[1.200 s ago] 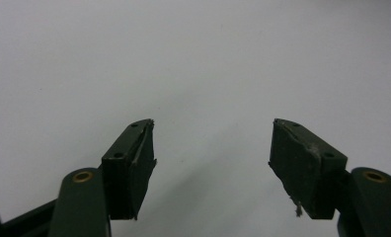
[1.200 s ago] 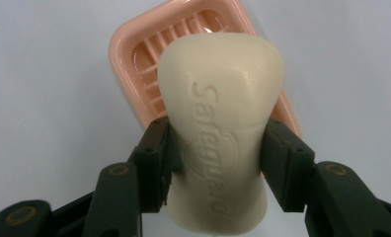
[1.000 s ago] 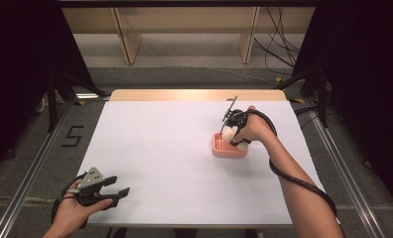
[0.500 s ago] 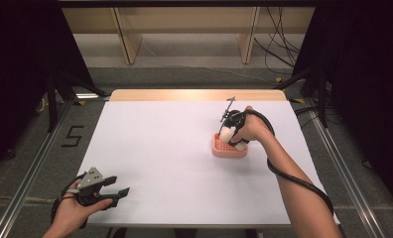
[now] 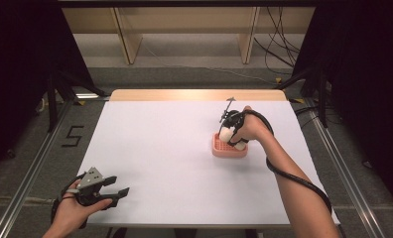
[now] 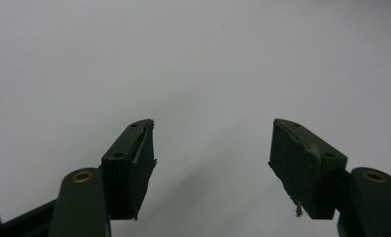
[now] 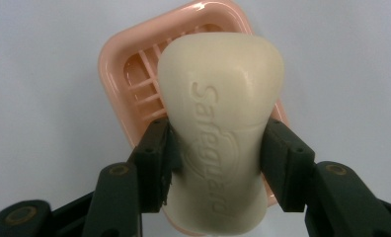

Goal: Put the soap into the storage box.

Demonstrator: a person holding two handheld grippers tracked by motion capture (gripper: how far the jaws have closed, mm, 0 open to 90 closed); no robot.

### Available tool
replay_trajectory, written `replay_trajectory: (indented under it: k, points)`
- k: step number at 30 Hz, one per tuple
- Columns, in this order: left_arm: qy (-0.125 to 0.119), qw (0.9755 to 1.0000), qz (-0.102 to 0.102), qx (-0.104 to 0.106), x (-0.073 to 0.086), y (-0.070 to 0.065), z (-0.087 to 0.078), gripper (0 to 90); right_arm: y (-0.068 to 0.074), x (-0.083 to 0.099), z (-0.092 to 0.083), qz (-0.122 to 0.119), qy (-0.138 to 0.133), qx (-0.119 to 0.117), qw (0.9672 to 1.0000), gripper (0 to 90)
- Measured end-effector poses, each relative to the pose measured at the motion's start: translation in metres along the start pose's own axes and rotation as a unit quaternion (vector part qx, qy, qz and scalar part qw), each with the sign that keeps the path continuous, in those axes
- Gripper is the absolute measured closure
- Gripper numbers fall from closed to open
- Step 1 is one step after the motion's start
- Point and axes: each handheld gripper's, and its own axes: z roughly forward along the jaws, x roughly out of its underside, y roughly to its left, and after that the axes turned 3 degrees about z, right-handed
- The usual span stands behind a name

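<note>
Cream soap bar (image 7: pixel 220 128), embossed lettering up, over pink slatted soap dish (image 7: pixel 134 84); contact with dish not discernible. Right tongs (image 7: pixel 218 165) clamped on the bar's narrow middle, one pad on each side. Dish sits right of centre on white surface (image 5: pixel 160 148). Left tongs (image 6: pixel 211 158) well apart at near-left corner, jaws spread, nothing between them.

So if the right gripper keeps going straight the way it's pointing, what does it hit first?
The right gripper, shut on the bar of soap, points down at the pink soap dish. Going straight on, the soap would probably meet the dish's slatted bottom first. The gap between them is hard to judge.
</note>
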Motion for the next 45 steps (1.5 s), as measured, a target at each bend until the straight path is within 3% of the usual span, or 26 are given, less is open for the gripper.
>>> replay_trajectory:
  k: [3, 6, 9, 11, 16, 18, 19, 25, 31, 34, 40, 41, 43, 45]
  points:
    - [-0.006, 0.9999, -0.010, 0.000, 0.000, -0.001, 0.001, 33.2, -0.002, 0.000, 0.002, -0.006, -0.005, 0.000, 1.0000, 50.7]
    - [-0.006, 0.9999, -0.010, 0.000, 0.000, -0.001, 0.001, 33.2, -0.003, 0.000, 0.002, -0.012, -0.005, 0.002, 0.9999, 50.7]
    - [-0.006, 0.9999, -0.010, 0.000, 0.000, -0.001, 0.001, 33.2, -0.001, -0.001, 0.003, -0.001, 0.002, 0.004, 1.0000, 50.6]
    - [-0.006, 0.9999, -0.010, 0.000, 0.000, -0.001, 0.001, 33.2, -0.003, -0.001, 0.004, -0.017, -0.005, 0.000, 0.9998, 50.6]
    - [-0.005, 1.0000, -0.007, -0.001, 0.000, -0.001, 0.001, 33.2, -0.003, -0.001, 0.007, -0.018, -0.003, 0.001, 0.9998, 50.6]
    - [-0.004, 1.0000, -0.007, -0.001, 0.000, -0.001, 0.001, 33.2, -0.002, -0.001, 0.007, -0.005, 0.001, 0.003, 1.0000, 50.6]
    - [-0.005, 1.0000, -0.008, 0.000, 0.000, -0.001, 0.001, 33.2, -0.003, -0.001, 0.008, -0.012, 0.001, 0.002, 0.9999, 50.7]
    - [-0.008, 0.9999, -0.013, -0.002, 0.001, -0.002, 0.001, 33.2, -0.002, -0.001, 0.009, -0.006, 0.001, 0.002, 1.0000, 50.6]
    - [-0.003, 1.0000, 0.002, -0.004, 0.000, 0.001, 0.001, 33.2, -0.003, -0.001, 0.012, -0.014, 0.001, -0.005, 0.9999, 50.6]
    - [-0.008, 0.9999, -0.011, -0.003, 0.001, -0.001, 0.001, 33.2, -0.003, -0.001, 0.012, -0.014, 0.000, -0.003, 0.9999, 50.6]
    - [-0.009, 0.9999, -0.012, -0.002, 0.001, -0.001, 0.001, 33.1, -0.005, -0.001, 0.014, -0.022, -0.003, 0.000, 0.9998, 50.6]
    - [-0.008, 0.9999, -0.013, -0.002, 0.001, -0.002, 0.001, 33.1, -0.001, -0.002, 0.013, -0.002, 0.001, 0.002, 1.0000, 50.6]
    - [-0.008, 0.9999, -0.009, -0.003, 0.001, -0.001, 0.001, 33.2, -0.003, -0.002, 0.014, -0.016, -0.002, 0.000, 0.9999, 50.5]
    - [0.000, 1.0000, 0.003, -0.001, 0.000, 0.001, 0.000, 33.1, -0.003, -0.002, 0.014, -0.011, 0.000, 0.001, 0.9999, 50.5]
